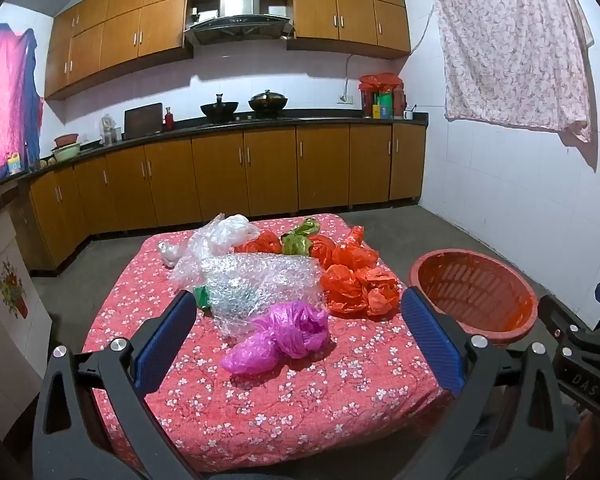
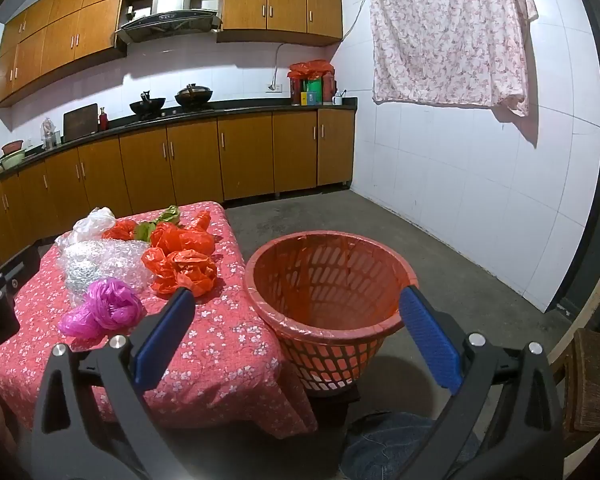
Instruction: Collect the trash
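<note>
Crinkled magenta bag [image 1: 278, 336], slatted round basket [image 2: 328, 280]

A low table [image 1: 300, 412] under a red floral cloth bore a magenta bag [image 1: 284, 336] at its centre, bubble wrap [image 1: 260, 280] at eleven o'clock, clear bags [image 1: 212, 244] beyond, and orange bags [image 1: 352, 280] at one o'clock.

Crumpled plastic bags [image 1: 352, 280] (orange, clear, green, one magenta nearest) lie heaped on the table [image 1: 300, 400]. Red slatted basket [image 2: 328, 280] stands upright, right of the table.
</note>
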